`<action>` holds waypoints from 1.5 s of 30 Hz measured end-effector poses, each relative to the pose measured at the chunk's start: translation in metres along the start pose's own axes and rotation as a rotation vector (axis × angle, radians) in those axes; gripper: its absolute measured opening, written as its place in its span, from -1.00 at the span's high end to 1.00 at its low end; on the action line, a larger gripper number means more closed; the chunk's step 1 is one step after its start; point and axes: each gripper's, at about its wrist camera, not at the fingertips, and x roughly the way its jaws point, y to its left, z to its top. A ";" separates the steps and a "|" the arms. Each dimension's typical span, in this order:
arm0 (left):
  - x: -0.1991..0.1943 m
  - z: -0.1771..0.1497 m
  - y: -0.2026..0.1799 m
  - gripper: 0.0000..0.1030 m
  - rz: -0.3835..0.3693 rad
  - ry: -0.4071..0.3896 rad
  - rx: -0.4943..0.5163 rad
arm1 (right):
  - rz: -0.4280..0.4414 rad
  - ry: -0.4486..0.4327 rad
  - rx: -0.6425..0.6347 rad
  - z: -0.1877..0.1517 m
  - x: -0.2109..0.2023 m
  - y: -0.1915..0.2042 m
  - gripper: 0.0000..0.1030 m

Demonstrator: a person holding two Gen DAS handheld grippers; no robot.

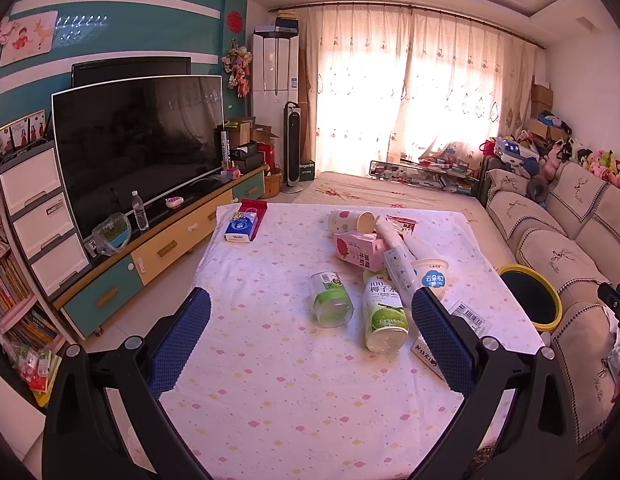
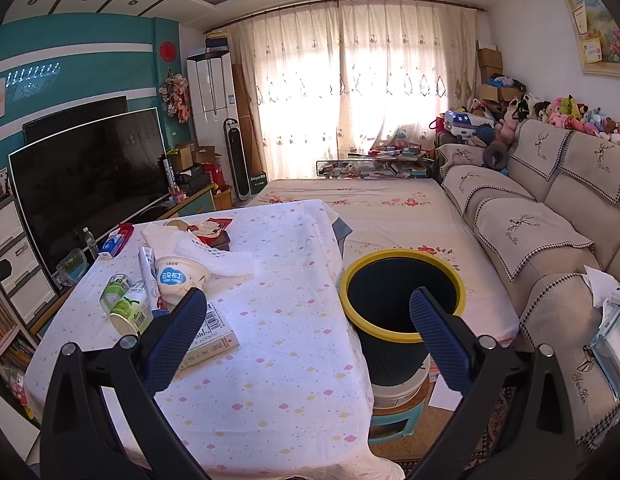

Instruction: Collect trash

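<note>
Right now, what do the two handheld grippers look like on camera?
Both look alike. The left gripper and right gripper each have two black plastic arms with silver pivot bolts, ending in long blue fingers with a fine knobbly grip texture. No cables, markings or sleeves show.

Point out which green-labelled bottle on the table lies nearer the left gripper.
The white coconut-water bottle with the green label, lying on its side, base toward the open left gripper. The clear green-labelled bottle beside it lies slightly farther back.
</note>
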 end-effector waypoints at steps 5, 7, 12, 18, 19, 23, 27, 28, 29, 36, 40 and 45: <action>-0.001 0.000 -0.001 -0.93 -0.004 0.004 -0.001 | 0.000 0.001 0.002 0.000 0.001 0.000 -0.88; 0.002 -0.001 -0.002 -0.93 -0.006 0.008 0.001 | -0.002 0.000 0.002 -0.001 0.001 0.000 -0.88; 0.004 -0.002 -0.002 -0.93 -0.011 0.012 0.002 | -0.001 0.002 0.003 -0.001 0.003 0.001 -0.88; 0.006 -0.003 -0.002 -0.93 -0.017 0.025 0.000 | 0.002 0.006 0.005 -0.005 0.007 0.001 -0.88; 0.006 -0.003 -0.002 -0.93 -0.018 0.024 0.000 | 0.002 0.006 0.006 -0.005 0.007 0.001 -0.88; 0.007 -0.003 -0.003 -0.93 -0.017 0.023 0.000 | 0.001 0.006 0.007 -0.005 0.007 0.002 -0.88; 0.008 -0.004 -0.003 -0.93 -0.018 0.027 -0.001 | 0.001 0.008 0.006 -0.005 0.007 0.002 -0.88; 0.009 -0.004 -0.004 -0.93 -0.018 0.028 -0.001 | 0.002 0.008 0.005 -0.005 0.007 0.002 -0.88; 0.009 -0.003 -0.004 -0.93 -0.018 0.028 -0.001 | 0.003 0.006 0.004 -0.005 0.007 0.002 -0.88; 0.009 -0.003 -0.004 -0.93 -0.023 0.032 0.001 | 0.004 0.010 0.006 -0.006 0.007 0.002 -0.88; 0.010 -0.002 -0.004 -0.93 -0.024 0.034 0.002 | 0.004 0.011 0.007 -0.006 0.007 0.002 -0.88; 0.011 -0.003 -0.004 -0.93 -0.024 0.035 0.003 | 0.003 0.012 0.008 -0.006 0.007 0.002 -0.88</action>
